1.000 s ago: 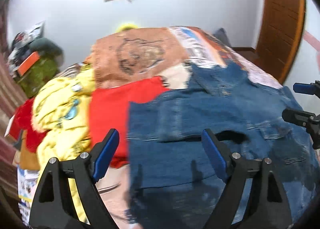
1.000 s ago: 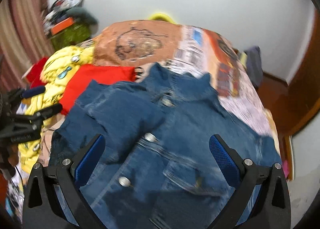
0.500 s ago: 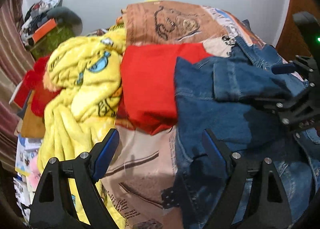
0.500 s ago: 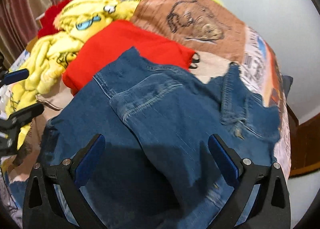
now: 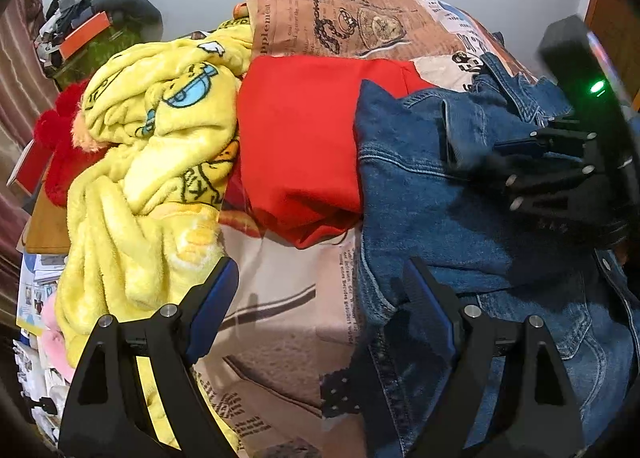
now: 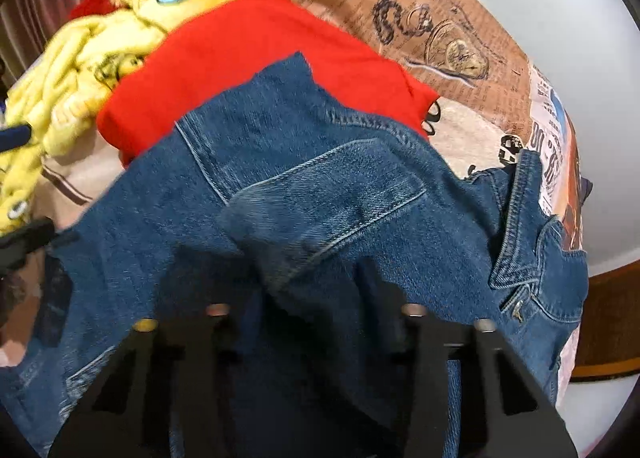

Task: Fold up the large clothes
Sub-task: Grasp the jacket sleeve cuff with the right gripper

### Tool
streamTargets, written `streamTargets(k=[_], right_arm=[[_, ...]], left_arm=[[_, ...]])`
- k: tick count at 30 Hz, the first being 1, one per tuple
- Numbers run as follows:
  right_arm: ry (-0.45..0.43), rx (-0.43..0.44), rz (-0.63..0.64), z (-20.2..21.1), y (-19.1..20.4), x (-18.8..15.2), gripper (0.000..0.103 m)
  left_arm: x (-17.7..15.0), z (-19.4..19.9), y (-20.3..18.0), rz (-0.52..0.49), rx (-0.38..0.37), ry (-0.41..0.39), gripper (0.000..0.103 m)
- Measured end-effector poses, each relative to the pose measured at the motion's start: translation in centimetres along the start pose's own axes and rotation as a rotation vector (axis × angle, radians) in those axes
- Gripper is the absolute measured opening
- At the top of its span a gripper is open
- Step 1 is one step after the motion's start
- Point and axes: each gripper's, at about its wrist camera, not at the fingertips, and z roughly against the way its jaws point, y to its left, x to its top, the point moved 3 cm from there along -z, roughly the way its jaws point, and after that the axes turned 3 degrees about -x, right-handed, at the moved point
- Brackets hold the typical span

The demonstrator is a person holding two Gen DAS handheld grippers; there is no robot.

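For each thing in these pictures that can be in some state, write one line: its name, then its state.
denim jacket: spread out, a sleeve folded across it
left gripper: open, over the jacket's edge
right gripper: jaws just closed, shut on the denim jacket
red garment: folded
yellow blanket: crumpled in a heap

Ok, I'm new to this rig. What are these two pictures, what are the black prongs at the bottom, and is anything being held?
Each picture comes from a wide-angle camera on a hand-held gripper that a person carries, one in each hand. The black prongs are that gripper's own two fingers.

In the left view, the left gripper is open and holds nothing. It hangs over the newspaper-print sheet at the edge of the denim jacket.

In the right view, the right gripper has just been closing and now pinches a fold of the jacket.

A red garment and a yellow cartoon blanket also lie on the sheet.
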Motion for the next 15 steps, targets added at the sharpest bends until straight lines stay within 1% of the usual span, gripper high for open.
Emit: streamTargets(k=[2,6,10,15], right_arm=[[-0.034,0.000,-0.015,1.3,-0.2,0.0,0.017],[-0.114,0.014,-0.077,5.0,-2.1,-0.4,0.014],[-0.196,0.002,-0.170,9.0,-5.7,-1.6,0.013],[-0.302,-0.012,-0.286,13.9,-10.8,-3.0,0.013]], left_arm=[[0.1,0.2,-0.3,-0.009,0.007,-0.003,0.084],[0.8,0.9,-0.8,-0.019,0.009,-0.018,0.084],[2.0,2.0,-1.7,-0.028,0.003,-0.042,0.084],[3.9,2.9,-3.9,-0.046,-0.017,-0.070,0.084]])
